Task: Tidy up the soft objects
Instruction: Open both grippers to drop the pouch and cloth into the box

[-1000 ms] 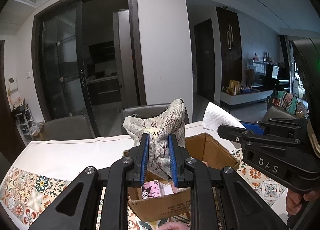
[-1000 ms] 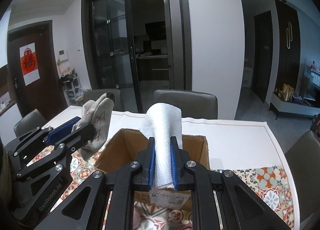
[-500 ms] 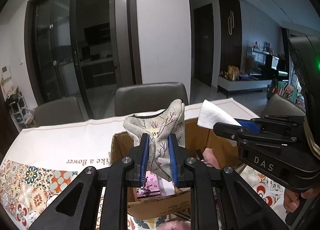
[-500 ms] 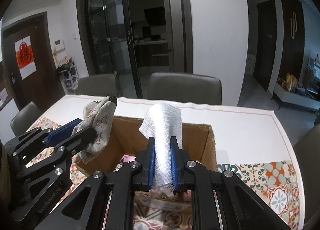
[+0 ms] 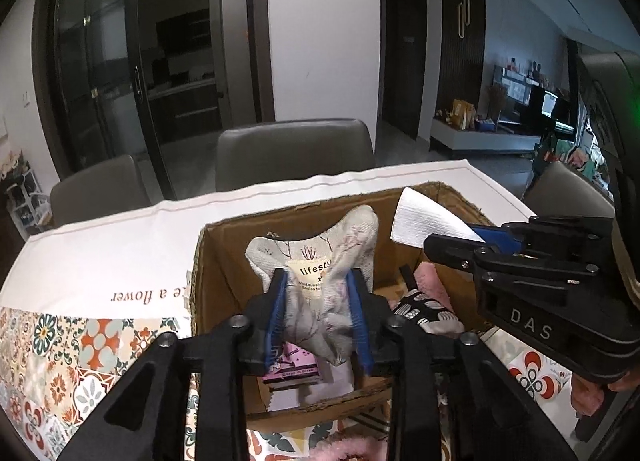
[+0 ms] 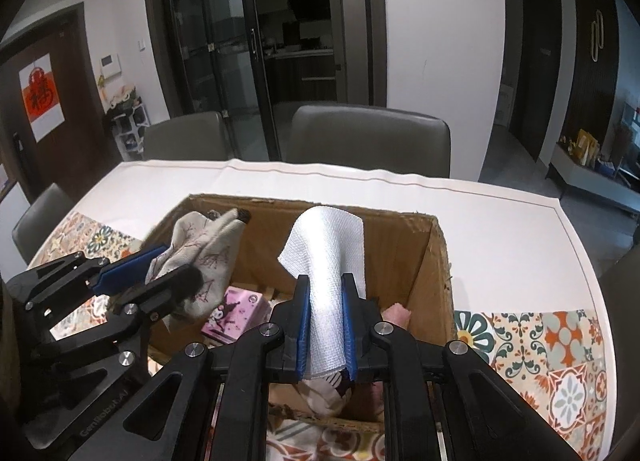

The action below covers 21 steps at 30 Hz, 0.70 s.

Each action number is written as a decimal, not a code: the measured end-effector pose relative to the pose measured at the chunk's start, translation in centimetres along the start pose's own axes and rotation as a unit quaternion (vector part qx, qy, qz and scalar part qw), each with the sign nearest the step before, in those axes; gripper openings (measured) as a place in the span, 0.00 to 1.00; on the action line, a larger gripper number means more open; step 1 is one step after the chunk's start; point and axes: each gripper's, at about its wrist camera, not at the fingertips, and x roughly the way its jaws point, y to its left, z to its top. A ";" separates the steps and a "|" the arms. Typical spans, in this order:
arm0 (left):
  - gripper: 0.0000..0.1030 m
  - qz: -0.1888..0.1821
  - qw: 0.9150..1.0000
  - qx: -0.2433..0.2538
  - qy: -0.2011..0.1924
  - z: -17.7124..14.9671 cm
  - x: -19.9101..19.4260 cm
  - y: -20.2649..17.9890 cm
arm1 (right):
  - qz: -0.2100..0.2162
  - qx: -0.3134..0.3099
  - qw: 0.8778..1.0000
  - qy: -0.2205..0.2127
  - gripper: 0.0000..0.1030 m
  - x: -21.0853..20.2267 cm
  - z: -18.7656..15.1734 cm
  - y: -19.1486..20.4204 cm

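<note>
Left fingers: my left fingers (image 5: 318, 313) were parting around the beige printed cloth (image 5: 316, 261); it still sat between the blue pads, bunched, with its label showing, but the squeeze was going off it.
Right fingers: my right fingers (image 6: 326, 335) were narrow and clamped on the white towel (image 6: 328, 257), which stood up out of them in a folded arch.
What had changed: a second earlier both cloths were held up above the cardboard box (image 5: 224, 261); now both of my hands had sunk and tipped forward, so each cloth hung inside the box's open top, and the left pads had begun to give.
Where the cloths were: the beige one over the left half of the box, above the pink packet (image 6: 236, 313); the white one over the right half, near the pink fluffy thing (image 5: 434, 285) and the patterned sock (image 5: 420, 309).
Box: it stood on the counter (image 6: 500, 217), partly on the white runner and partly on the tiled-pattern cloth.
Meaning for the task: I judged the beige cloth was as good as dropped in; the white towel was next, and only needed my right hand to let go.
Risk: the beige cloth could catch on a pad and ride back out.
</note>
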 end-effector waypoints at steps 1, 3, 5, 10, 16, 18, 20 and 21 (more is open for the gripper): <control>0.36 0.001 1.000 -0.001 0.001 0.0 0.1 0.1 | 0.001 0.000 1.000 0.005 0.19 0.2 -0.1 0.0; 0.41 0.003 1.000 0.000 0.002 0.0 0.1 0.2 | -0.001 0.002 1.000 0.010 0.29 0.5 -0.1 -0.2; 0.48 0.004 1.000 -0.002 0.001 0.0 0.1 0.2 | -0.001 0.006 1.000 0.010 0.37 0.5 -0.2 -0.3; 0.63 -0.001 1.000 -0.014 0.009 0.0 0.0 0.6 | -0.006 0.011 1.000 0.006 0.43 0.1 -0.1 -0.4; 0.70 -0.001 1.000 -0.019 0.013 0.1 -0.5 0.7 | -0.023 0.021 0.999 -0.013 0.51 -1.6 0.1 -0.5; 0.73 0.004 1.000 -0.020 0.006 0.1 -1.2 0.7 | -0.028 0.018 0.999 -0.020 0.51 -2.3 0.1 -0.4; 0.74 0.008 1.000 -0.019 -0.001 0.1 -1.8 0.8 | -0.036 0.014 0.999 -0.026 0.51 -3.0 0.1 -0.4; 0.74 0.010 1.000 -0.018 -0.005 0.1 -2.2 0.7 | -0.039 0.014 0.999 -0.029 0.51 -3.3 0.1 -0.4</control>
